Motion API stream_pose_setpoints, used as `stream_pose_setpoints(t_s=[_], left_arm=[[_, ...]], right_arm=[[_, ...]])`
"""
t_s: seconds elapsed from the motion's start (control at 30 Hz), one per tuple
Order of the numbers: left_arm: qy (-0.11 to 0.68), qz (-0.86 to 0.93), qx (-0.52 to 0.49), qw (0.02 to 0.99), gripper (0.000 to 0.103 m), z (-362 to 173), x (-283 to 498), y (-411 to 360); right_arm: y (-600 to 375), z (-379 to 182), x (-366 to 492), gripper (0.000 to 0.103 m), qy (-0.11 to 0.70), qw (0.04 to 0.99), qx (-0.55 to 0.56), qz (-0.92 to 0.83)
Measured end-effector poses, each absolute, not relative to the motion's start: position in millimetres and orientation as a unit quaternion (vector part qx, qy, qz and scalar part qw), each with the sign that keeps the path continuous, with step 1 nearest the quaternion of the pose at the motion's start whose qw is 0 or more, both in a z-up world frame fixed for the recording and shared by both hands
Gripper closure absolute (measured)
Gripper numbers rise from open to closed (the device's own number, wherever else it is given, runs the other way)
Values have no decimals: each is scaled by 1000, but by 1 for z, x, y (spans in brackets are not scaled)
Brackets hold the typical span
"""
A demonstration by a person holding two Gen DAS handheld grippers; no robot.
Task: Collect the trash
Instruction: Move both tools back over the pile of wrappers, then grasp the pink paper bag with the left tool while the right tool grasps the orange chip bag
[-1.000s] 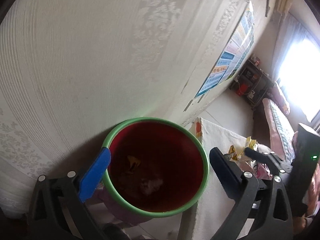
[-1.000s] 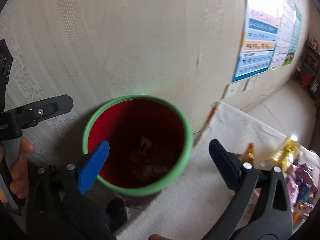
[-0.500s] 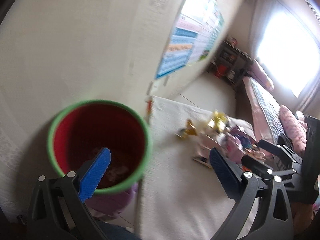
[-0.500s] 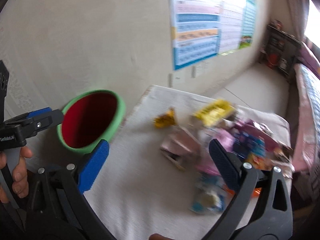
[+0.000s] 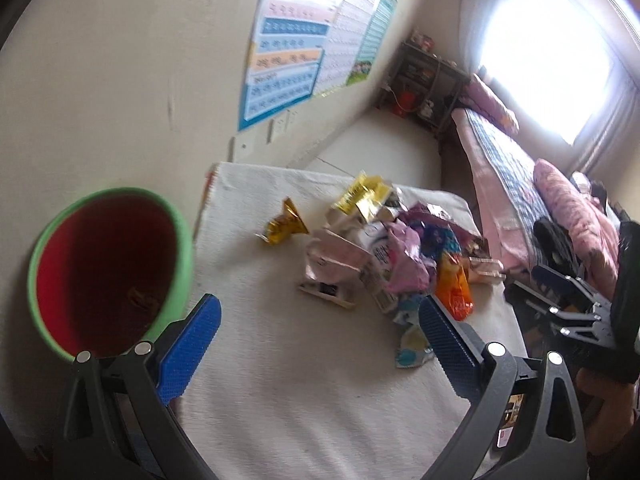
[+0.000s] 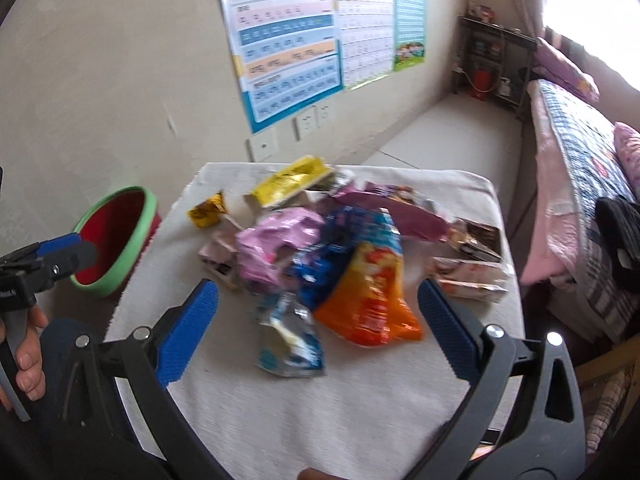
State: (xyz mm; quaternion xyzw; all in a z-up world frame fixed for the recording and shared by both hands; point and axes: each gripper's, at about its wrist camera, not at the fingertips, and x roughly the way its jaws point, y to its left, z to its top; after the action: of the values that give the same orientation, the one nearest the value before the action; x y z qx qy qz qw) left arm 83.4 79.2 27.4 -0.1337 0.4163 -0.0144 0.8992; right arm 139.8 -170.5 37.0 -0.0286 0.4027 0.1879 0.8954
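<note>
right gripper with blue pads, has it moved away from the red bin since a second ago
Yes. The right gripper swung right, from over the green-rimmed red bin to over the wrapper pile on the table.

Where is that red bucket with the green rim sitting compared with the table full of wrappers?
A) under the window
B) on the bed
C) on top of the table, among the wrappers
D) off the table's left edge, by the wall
D: the red bucket stands beside the table's left edge, against the wall.
</note>
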Motion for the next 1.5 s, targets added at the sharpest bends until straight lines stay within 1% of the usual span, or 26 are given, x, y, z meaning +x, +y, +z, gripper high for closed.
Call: stream_pose_setpoints(t_s=[0.2,0.47,0.67,0.87,1.1,1.23,1.3,1.33,1.37,1.43,1.5], left_arm=[[441,-22,-127,888,8,7,96,62],[465,-20,-128,875,8,-16,120,63],[482,-18,-123,867,8,-33,143,66],[492,-23,-121,862,9,-49,167,66],[503,-39,-120,855,9,-65,196,64],[510,-52,-115,851,9,-73,208,60],[514,-57,-113,848,12,-78,212,58],[517,-60,-113,846,18,-80,213,58],[520,-61,-113,845,24,-82,215,58],[523,-66,-117,841,31,-86,215,59],[519,-68,-114,844,33,-85,212,58]], right_arm=[[-214,24,147,5,409,900,-27,146],[-255,0,167,5,430,896,-21,109],[-239,-13,182,6,445,884,-19,143],[-205,-39,199,14,473,863,-45,169],[-189,-59,216,15,492,853,-44,170],[-184,-68,222,17,503,846,-45,172],[-183,-71,224,20,506,844,-43,172],[-183,-73,226,24,508,843,-40,173],[-182,-74,227,31,510,842,-37,175],[-180,-75,228,44,513,838,-36,183],[-177,-74,227,47,512,838,-39,184]])
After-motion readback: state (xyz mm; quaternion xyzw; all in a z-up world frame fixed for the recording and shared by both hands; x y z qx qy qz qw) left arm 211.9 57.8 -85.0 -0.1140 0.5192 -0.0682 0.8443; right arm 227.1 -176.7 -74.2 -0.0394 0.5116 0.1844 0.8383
